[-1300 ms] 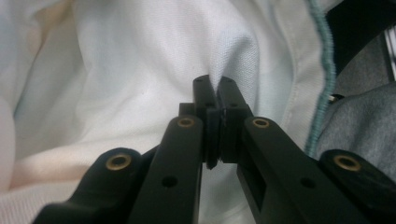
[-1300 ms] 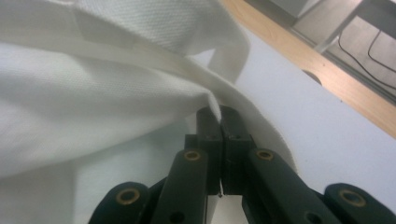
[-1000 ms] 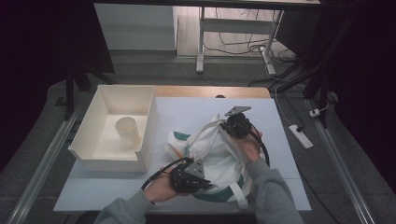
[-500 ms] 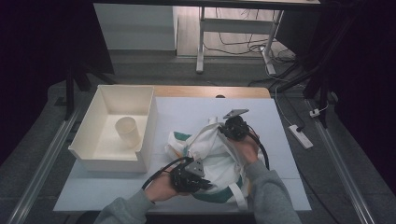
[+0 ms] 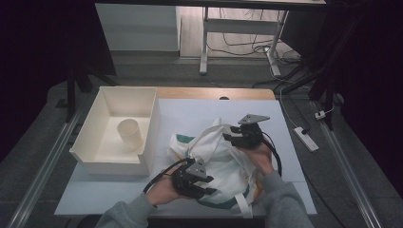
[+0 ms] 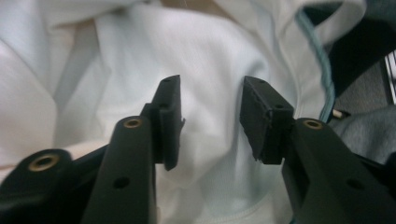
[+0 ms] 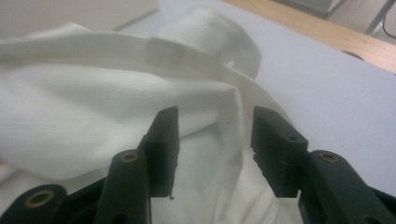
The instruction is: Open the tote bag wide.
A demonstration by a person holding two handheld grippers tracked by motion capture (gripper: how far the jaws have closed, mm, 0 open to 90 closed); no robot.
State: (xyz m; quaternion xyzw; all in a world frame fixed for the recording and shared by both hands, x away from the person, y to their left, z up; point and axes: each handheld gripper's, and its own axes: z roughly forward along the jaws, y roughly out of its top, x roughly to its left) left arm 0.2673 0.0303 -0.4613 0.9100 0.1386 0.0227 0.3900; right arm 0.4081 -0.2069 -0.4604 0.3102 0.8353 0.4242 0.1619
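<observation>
In the high view, a white cloth bag [image 5: 223, 159] with green trim lies crumpled on the white table [image 5: 190, 114], a little right of the centre and in the lower half of the frame. The left gripper [image 5: 202, 183] is at the lower edge of the bag, near the bottom centre of the frame, and the person's hand holds it from below. The right gripper [image 5: 233, 137] is at the upper right edge of the bag, right of the centre. A cream tray [image 5: 92, 142] stands in the left part of the frame, well apart from the bag, and a paper cup [image 5: 130, 134] lies inside it. A white power strip [image 5: 305, 138] lies on the floor at the right side.

In the left gripper view, the two black jaws rise from the bottom and stand at a middle width. They have just been opening. White cloth of the bag [image 6: 210, 70] is behind them and in the gap, but the pads do not press on it. The green trim [image 6: 322, 60] runs down in the upper right of the frame.

In the right gripper view, the jaws also stand apart at a middle width, and they have just been opening. A fold of the bag [image 7: 93, 116] passes between them without being pinched. The bag covers the left and centre of the frame, and the bare table [image 7: 327, 93] shows at the right.
</observation>
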